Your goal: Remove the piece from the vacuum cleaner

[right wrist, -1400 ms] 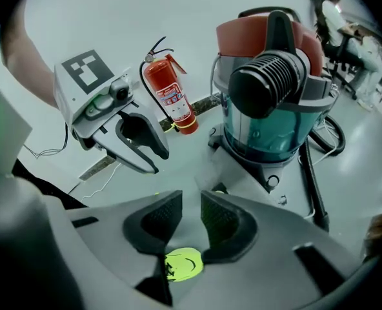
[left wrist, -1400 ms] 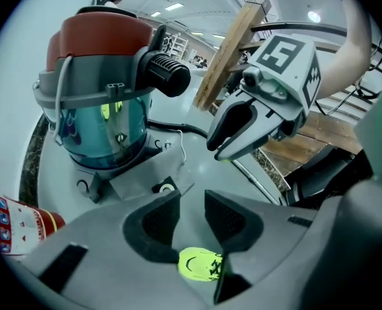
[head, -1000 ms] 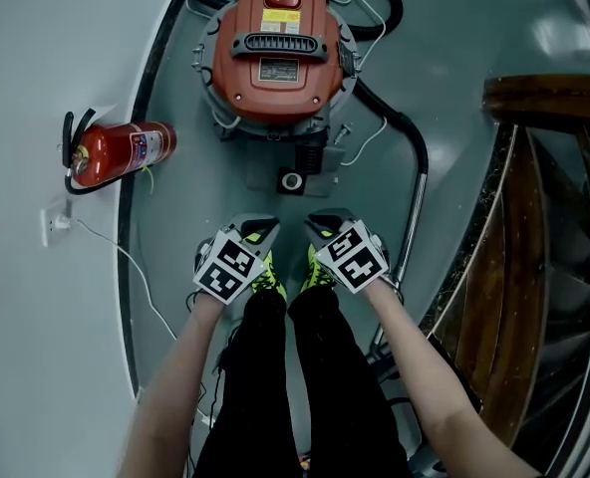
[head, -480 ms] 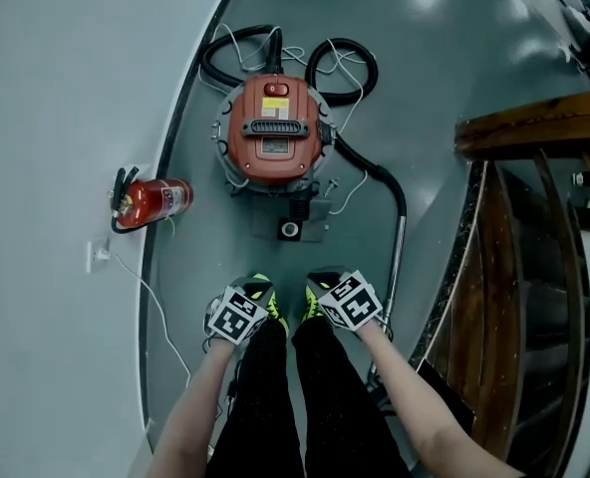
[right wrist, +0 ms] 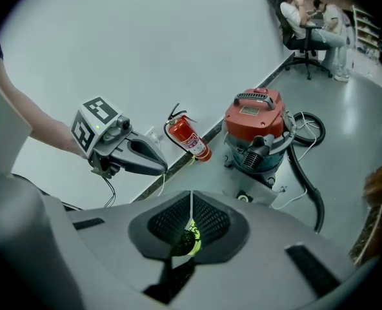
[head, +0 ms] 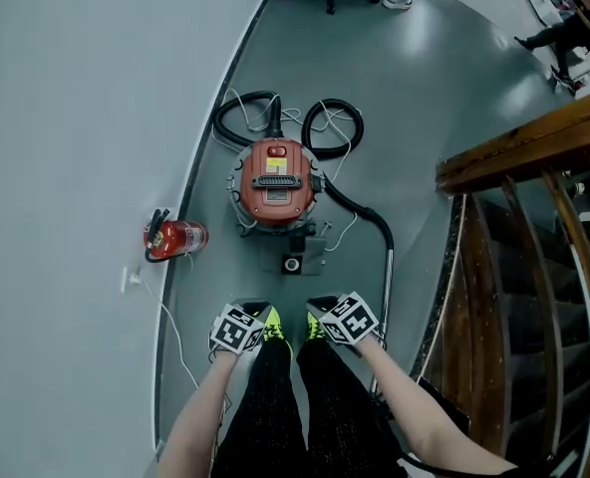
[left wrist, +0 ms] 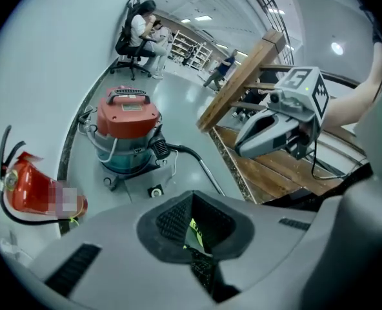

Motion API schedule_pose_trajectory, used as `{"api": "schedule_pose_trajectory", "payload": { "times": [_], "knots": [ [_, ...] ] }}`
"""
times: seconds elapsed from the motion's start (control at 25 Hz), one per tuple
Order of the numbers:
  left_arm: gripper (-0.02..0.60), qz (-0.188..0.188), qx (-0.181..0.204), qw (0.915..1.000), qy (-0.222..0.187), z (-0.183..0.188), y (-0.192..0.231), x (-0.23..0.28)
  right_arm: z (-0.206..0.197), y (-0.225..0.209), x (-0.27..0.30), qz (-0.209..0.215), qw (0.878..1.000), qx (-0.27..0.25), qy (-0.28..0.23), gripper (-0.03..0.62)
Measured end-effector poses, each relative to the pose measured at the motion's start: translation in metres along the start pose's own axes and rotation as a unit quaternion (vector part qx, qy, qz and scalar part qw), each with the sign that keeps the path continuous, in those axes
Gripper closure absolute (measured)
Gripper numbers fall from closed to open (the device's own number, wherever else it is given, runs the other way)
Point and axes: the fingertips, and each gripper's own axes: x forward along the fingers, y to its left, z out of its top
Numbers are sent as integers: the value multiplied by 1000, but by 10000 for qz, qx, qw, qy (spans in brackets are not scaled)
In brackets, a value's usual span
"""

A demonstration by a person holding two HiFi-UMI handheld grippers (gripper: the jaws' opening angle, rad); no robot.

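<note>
The red vacuum cleaner (head: 277,185) (left wrist: 128,124) (right wrist: 259,131) stands on the grey floor ahead of me. A black hose (head: 373,222) runs from its front to a metal wand (head: 386,287). A small grey piece with a round hole (head: 293,263) lies just in front of its base. My left gripper (head: 251,310) (left wrist: 192,204) hangs shut and empty above my shoes, well short of the vacuum. My right gripper (head: 324,308) (right wrist: 190,202) is beside it, also shut on nothing; its jaws have just been closing.
A red fire extinguisher (head: 175,237) lies by the curved white wall (head: 66,167) on the left. A wooden stair railing (head: 514,152) borders the right. Loose cables (head: 275,118) coil behind the vacuum. People sit on office chairs (left wrist: 139,31) far back.
The view has risen and pulled back, so the vacuum looks smaller and farther off. Both grippers came up with it and stay side by side above my shoes.
</note>
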Motion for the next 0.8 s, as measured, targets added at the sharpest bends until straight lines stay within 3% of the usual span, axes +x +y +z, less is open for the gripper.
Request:
{"api": "schedule_pose_trajectory", "payload": {
  "times": [0.12,0.44,0.8],
  "knots": [
    [572,-102,195,9997,81,9,-19,-13,2,13,-14,56,10000,-28,14,571],
    [572,-331,-207,9989,-256,33,-58,-56,17,36,-58,145,9998,136,-49,571],
    [572,-398,-61,9985,-373,56,-83,-114,43,66,-106,149,9994,-4,-303,571]
  ]
}}
